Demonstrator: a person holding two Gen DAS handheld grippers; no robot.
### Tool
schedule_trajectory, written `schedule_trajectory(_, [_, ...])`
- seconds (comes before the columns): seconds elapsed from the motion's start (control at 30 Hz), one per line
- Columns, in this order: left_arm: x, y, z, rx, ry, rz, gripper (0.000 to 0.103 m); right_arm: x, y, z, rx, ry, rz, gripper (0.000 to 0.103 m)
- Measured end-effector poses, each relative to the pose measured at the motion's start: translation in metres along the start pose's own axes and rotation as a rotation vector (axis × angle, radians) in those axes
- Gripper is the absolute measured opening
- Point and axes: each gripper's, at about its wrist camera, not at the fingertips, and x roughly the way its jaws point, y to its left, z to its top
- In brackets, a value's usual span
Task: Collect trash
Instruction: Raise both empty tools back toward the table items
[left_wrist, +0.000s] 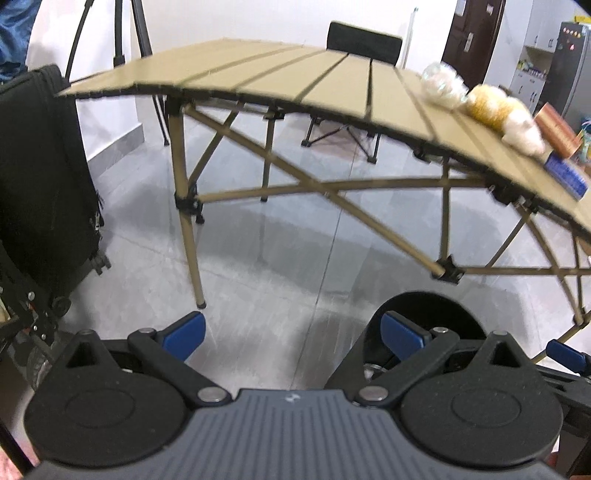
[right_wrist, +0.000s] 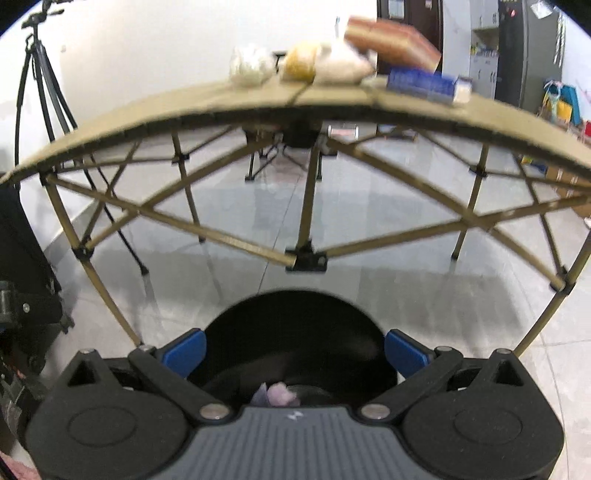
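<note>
A black round bin (right_wrist: 295, 332) stands on the floor in front of a tan folding table (right_wrist: 147, 107). My right gripper (right_wrist: 295, 350) hangs open right over the bin's mouth; pale crumpled trash (right_wrist: 279, 394) lies inside. Several pieces sit on the tabletop: a clear crumpled bag (right_wrist: 251, 66), a yellow wad (right_wrist: 301, 61), a white wad (right_wrist: 341, 66), a brown box (right_wrist: 391, 40) and a blue box (right_wrist: 424, 85). My left gripper (left_wrist: 293, 336) is open and empty, low over the floor, left of the bin (left_wrist: 424, 314). The same trash shows on the table (left_wrist: 295, 81) at right, with the yellow wad (left_wrist: 487, 103).
A black suitcase (left_wrist: 40, 177) stands at the left beside a tripod (right_wrist: 40, 85). A black chair (left_wrist: 364, 42) sits behind the table. A fridge (right_wrist: 528, 48) and a dark door (left_wrist: 472, 33) are at the far right. Grey tiled floor (left_wrist: 277, 240) spreads under the table.
</note>
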Motion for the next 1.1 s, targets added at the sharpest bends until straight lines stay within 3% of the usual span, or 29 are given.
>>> schedule_trajectory(0.4, [-0.027,-0.030,0.016,0.014,-0.066,-0.052,0.103,-0.063,-0.031,0.029,0.007,-0.263,-0.025,0.103])
schedule_trajectory(0.8, [-0.044,-0.054,0.045,0.022,-0.142,-0.053,0.103,-0.081,-0.071,0.071,0.040,-0.391,-0.071,0.103])
schedule_trajectory(1.1, [-0.037,-0.078,0.065,0.050,-0.168,-0.033,0.103,-0.064,-0.093,0.103,0.045,-0.428,-0.080,0.103])
